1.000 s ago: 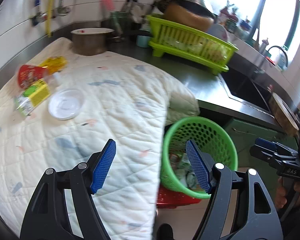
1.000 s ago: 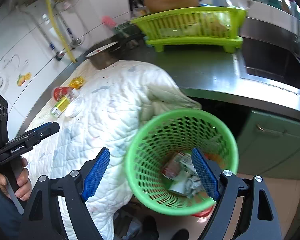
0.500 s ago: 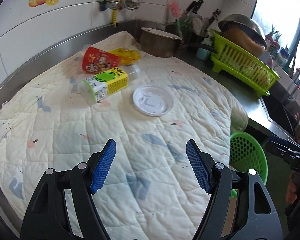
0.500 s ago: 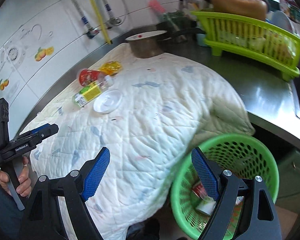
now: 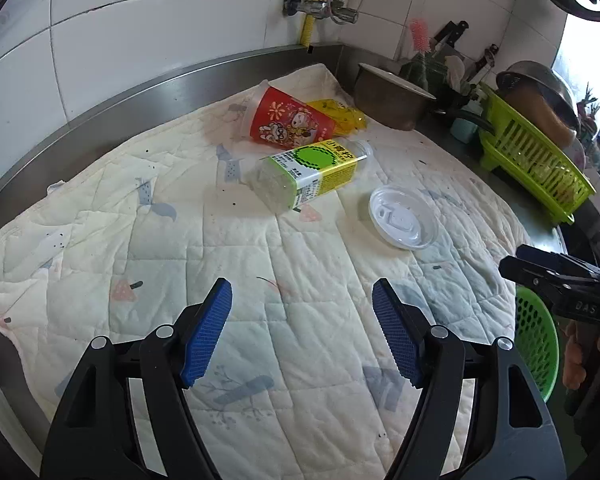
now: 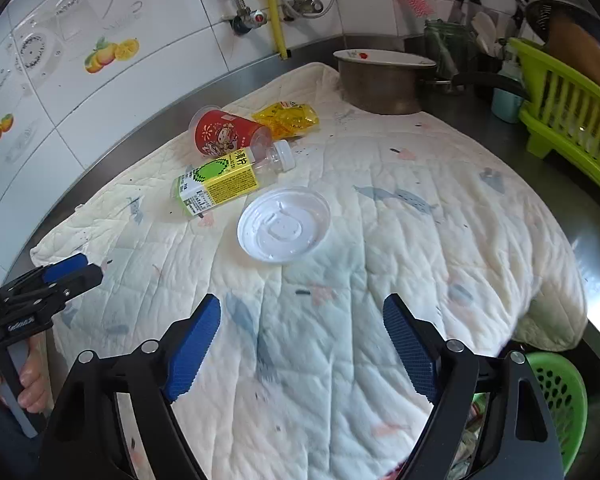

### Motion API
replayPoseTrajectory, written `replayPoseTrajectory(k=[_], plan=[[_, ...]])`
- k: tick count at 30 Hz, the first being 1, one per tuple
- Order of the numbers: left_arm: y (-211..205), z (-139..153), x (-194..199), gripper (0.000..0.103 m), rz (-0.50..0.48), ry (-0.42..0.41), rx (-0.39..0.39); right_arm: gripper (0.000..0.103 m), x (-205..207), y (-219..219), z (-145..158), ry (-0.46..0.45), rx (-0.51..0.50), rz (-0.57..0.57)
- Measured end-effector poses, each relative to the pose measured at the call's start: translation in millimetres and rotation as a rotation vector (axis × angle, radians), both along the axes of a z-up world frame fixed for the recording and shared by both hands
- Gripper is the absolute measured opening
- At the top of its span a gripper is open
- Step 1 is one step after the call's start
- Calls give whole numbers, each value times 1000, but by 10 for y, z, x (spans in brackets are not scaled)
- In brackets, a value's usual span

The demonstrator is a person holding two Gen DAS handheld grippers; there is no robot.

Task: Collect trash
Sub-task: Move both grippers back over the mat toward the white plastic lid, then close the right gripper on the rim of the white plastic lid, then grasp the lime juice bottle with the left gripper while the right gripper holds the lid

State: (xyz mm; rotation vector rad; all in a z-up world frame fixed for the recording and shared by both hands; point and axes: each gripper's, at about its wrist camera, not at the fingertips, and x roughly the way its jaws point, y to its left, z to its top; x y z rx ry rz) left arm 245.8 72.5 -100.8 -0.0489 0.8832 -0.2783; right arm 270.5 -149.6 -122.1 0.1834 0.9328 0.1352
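Evidently four bits of trash lie clustered far left on the quilt (image 6: 380,240): red cup (image 6: 224,134), yellow wrapper (image 6: 288,120), bottle (image 6: 228,178), white lid (image 6: 284,224). Left gripper (image 5: 302,332) and right gripper (image 6: 302,348) hover spread and empty, ready; the green basket (image 6: 560,400) waits near right below the edge.

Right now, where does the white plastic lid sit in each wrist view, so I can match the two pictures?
Left wrist: white plastic lid lies right of centre on the quilt, right of the bottle.
Right wrist: the lid lies at centre, right of and below the bottle.
Shared landmark: the red cup lying beyond the bottle.
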Motion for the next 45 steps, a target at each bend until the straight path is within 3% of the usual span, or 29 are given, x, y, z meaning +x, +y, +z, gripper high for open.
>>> replayPoseTrajectory(k=[9,14,25,38,45], plan=[[46,23,263,72,-21,-18,32,54,635,-28,-270,64,28,-50],[-69,71,457,72,-78,-40,77,45,847,-106,-401,95,70,-95],[-499,46,1093,76,-270,-65,212,10,990,-115,-611,143,80,-112],[-823,-333,1643,78,-387,-19,310,6,728,-151,-496,112,65,-113],[-866,-514,1804,78,-445,27,313,5,530,-153,-402,103,67,-106]])
